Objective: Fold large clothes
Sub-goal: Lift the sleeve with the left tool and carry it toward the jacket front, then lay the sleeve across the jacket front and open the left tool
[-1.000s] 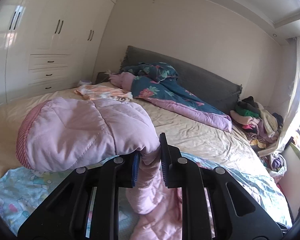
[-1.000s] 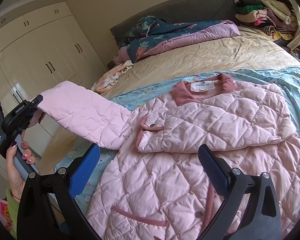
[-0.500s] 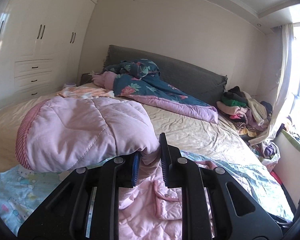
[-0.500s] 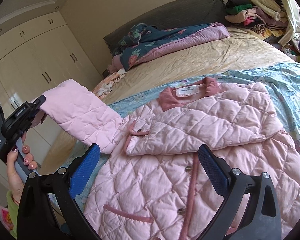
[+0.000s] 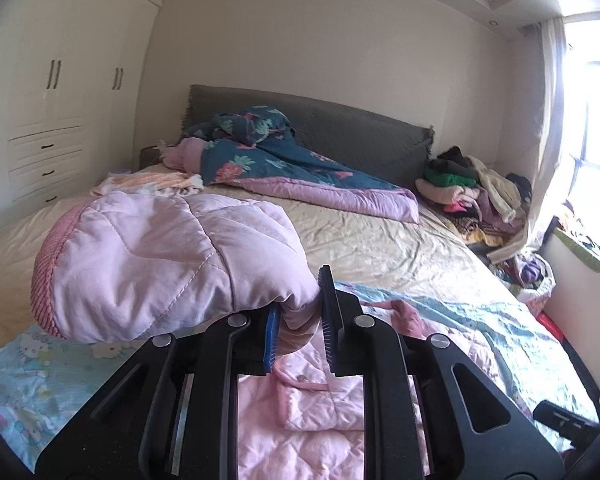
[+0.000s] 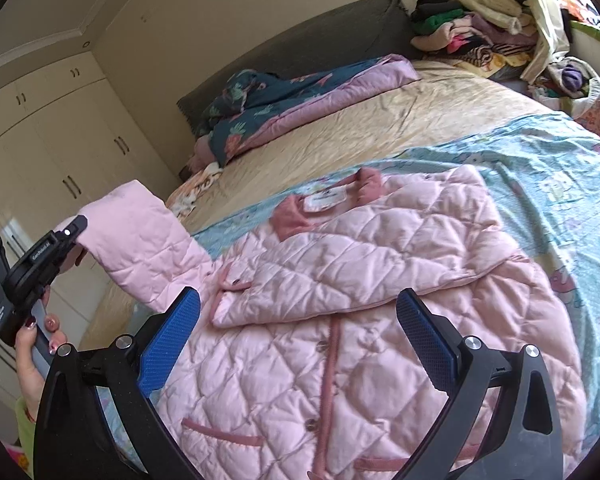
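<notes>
On the bed (image 6: 400, 128), atop a pale blue cartoon-print sheet (image 6: 540, 168), lies the pink quilted jacket (image 6: 340, 320), front up, its far sleeve already folded across the chest. Beside the jacket's near shoulder, the left gripper (image 5: 298, 320) has its jaws pinched tight on the other sleeve (image 5: 160, 264), held raised off the sheet. Above the jacket's hem, the right gripper (image 6: 298, 336) hangs with jaws wide apart, holding nothing. The padded sleeve is bulky; it could slip from the narrow pinch, or a hard pull could drag the whole jacket and undo the folded sleeve. Both gripper bodies hide the jacket's lower edge, and the pinch point is partly covered by bunched fabric.
</notes>
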{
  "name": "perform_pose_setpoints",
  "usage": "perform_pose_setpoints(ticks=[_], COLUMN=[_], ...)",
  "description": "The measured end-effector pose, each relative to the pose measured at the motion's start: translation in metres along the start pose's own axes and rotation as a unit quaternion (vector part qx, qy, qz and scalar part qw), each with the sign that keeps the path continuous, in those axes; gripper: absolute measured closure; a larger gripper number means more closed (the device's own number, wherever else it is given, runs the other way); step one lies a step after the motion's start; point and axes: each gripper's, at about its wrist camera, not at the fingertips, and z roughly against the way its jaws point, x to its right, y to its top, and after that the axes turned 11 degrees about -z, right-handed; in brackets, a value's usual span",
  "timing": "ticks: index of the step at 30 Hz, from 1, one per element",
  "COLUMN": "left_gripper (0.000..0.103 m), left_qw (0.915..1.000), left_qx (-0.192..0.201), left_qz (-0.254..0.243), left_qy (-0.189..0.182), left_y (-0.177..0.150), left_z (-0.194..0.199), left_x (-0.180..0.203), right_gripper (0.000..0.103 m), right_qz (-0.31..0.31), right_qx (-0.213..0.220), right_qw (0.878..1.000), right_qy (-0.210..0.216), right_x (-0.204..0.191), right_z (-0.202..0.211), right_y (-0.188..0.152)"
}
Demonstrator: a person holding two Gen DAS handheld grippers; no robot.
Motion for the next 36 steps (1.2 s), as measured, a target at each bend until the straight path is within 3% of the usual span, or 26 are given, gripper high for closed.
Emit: perform_pose_setpoints(ticks=[9, 18, 25, 36], left_gripper=[0.092, 0.092, 0.092, 0.091], left_qw=[0.9964, 0.9857, 0.9752, 0.9594], left_qx=[-0.028, -0.062, -0.094, -0.143], left_qz=[-0.06, -0.12, -0.159, -0.201], left_qy=[-0.053, -0.1, -0.122, -0.137], left_y=[-0.011, -0.04, -0.067, -0.107], left_z=[-0.028, -0.058, -0.081, -0.109], left_x=[0.056, 0.109, 0.144, 0.186], right_gripper=[0.005, 0.005, 0.005, 0.005], right_qz=[-0.011, -0.016, -0.007, -0.049], right_qx=[0.005, 0.009, 0.035, 0.041], right_qw=[1.0, 0.999, 0.99, 0.988], right_qy=[-0.016, -0.05, -0.134, -0.143], right_x=[0.025, 0.047, 0.074, 0.114], right_z=[0.001, -0.007, -0.012, -0.012], right_y=[0.005, 0.006, 0.008, 0.013])
